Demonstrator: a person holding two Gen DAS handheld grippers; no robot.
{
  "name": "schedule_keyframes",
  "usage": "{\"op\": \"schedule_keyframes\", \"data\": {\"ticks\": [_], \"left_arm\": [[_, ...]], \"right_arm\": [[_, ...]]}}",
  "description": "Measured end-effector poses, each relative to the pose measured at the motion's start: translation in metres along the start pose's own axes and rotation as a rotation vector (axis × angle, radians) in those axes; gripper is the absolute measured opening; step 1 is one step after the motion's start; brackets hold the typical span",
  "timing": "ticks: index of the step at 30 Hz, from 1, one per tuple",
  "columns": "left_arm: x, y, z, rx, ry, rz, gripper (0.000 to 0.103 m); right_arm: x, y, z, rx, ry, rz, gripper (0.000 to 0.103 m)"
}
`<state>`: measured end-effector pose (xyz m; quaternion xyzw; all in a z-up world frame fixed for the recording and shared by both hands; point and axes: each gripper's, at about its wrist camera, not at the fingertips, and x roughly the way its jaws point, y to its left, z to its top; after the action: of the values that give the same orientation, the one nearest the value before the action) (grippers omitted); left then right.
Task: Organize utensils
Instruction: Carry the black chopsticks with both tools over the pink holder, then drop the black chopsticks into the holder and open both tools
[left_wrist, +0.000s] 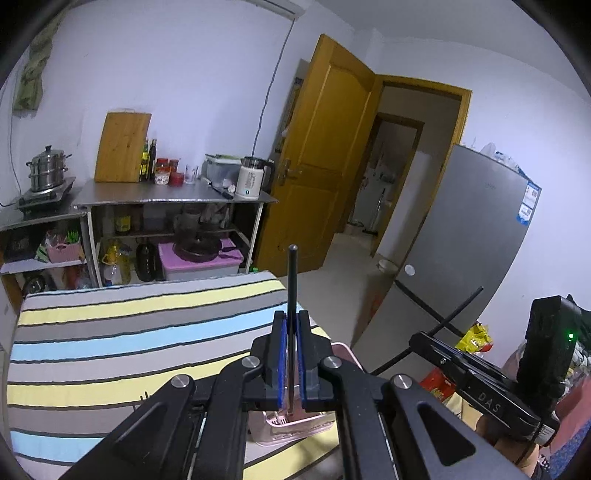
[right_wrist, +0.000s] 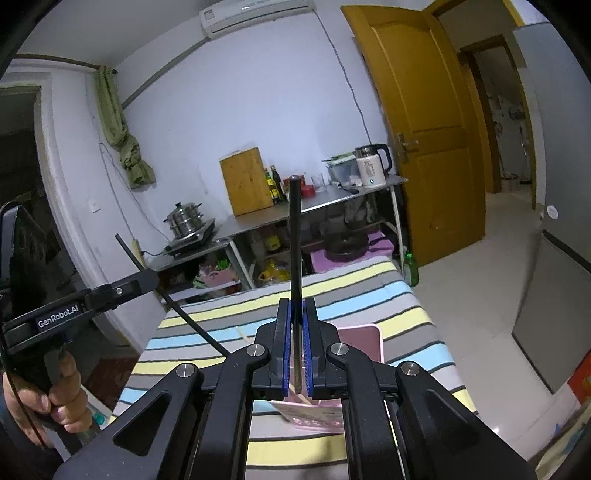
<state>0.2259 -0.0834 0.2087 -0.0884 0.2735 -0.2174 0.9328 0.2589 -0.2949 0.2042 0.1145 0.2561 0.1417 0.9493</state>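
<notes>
In the left wrist view my left gripper (left_wrist: 291, 317) is shut on a black chopstick (left_wrist: 292, 273) that stands up between the blue pads. Below it sits a pink utensil basket (left_wrist: 295, 424) on the striped tablecloth (left_wrist: 110, 332). To the right, my right gripper (left_wrist: 421, 338) holds a second black chopstick (left_wrist: 458, 310) at a slant. In the right wrist view my right gripper (right_wrist: 296, 306) is shut on its black chopstick (right_wrist: 294, 240), above the pink basket (right_wrist: 364, 339). At the left, a hand carries the left gripper (right_wrist: 147, 277) with its chopstick (right_wrist: 192, 321).
Behind the table is a steel rack (left_wrist: 177, 199) with a steamer pot (left_wrist: 48, 170), cutting board (left_wrist: 122, 147), bottles and a kettle (left_wrist: 251, 177). An open wooden door (left_wrist: 325, 155) and a grey fridge (left_wrist: 461, 251) stand to the right. A pale chopstick (right_wrist: 243, 334) lies on the cloth.
</notes>
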Motion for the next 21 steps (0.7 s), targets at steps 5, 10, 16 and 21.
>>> {"op": "schedule_keyframes", "data": {"ticks": [5, 10, 16, 21], "left_arm": [[0.03, 0.015, -0.013, -0.023, 0.057, 0.011, 0.005], [0.057, 0.03, -0.031, -0.042, 0.12, 0.016, 0.005], [0.077, 0.04, -0.047, -0.047, 0.163, 0.018, 0.005], [0.083, 0.041, -0.055, -0.038, 0.172, 0.019, 0.005]], "right_arm": [[0.021, -0.012, -0.012, 0.017, 0.044, -0.017, 0.006], [0.044, -0.022, -0.028, 0.041, 0.102, -0.026, 0.006], [0.063, -0.029, -0.044, 0.059, 0.16, -0.022, 0.006], [0.074, -0.029, -0.049, 0.055, 0.187, -0.02, 0.006]]}}
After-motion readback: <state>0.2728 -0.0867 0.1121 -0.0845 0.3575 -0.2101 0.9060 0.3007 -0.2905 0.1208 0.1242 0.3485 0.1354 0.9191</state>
